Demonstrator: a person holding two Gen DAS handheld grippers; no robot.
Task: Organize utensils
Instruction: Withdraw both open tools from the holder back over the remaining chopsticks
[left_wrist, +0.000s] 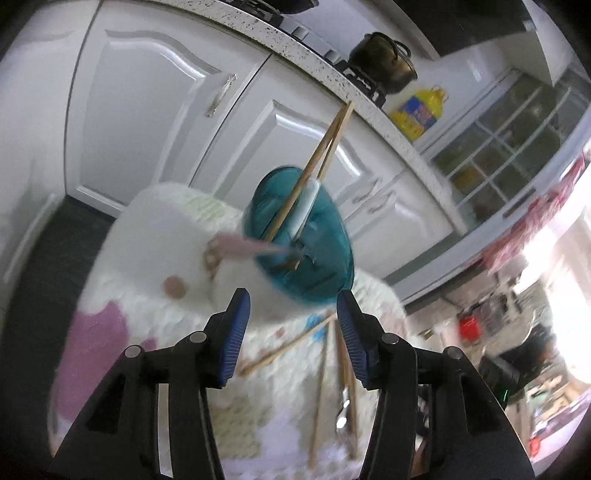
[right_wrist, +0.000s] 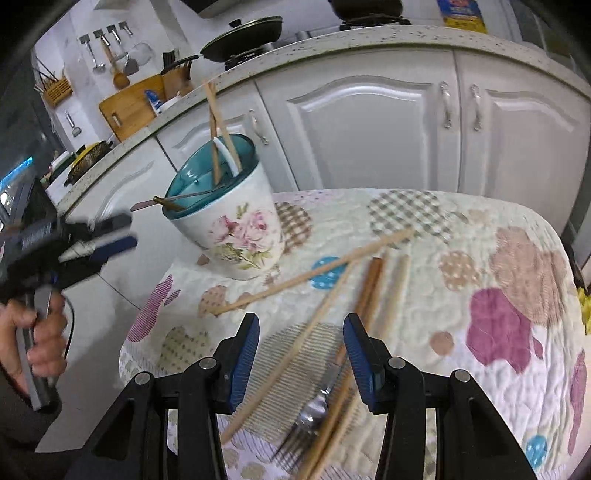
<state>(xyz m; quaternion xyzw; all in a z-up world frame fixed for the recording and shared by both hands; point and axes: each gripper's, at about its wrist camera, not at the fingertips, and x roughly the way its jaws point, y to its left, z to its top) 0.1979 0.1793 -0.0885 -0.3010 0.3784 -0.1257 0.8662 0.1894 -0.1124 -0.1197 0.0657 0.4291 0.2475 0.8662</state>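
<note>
Your left gripper (left_wrist: 293, 314) is open with nothing between its pads, low in the frame just under the holder (left_wrist: 299, 236). Your right gripper (right_wrist: 301, 347) also stands open, empty, over loose chopsticks (right_wrist: 314, 277) and a fork (right_wrist: 306, 417) at lower centre on the cloth (right_wrist: 480, 229). The holder sits upper left in that view, chopsticks already inside

The bench (right_wrist: 517, 236) is covered by a quilted cloth (right_wrist: 480, 369) patterned with coloured patches. Directly on it stand a floral utensil holder (right_wrist: 236, 236) with a teal rim, and nearby lie loose wooden chopsticks (right_wrist: 314, 275) and a metal fork (right_wrist: 306, 421), overlapping.
</note>
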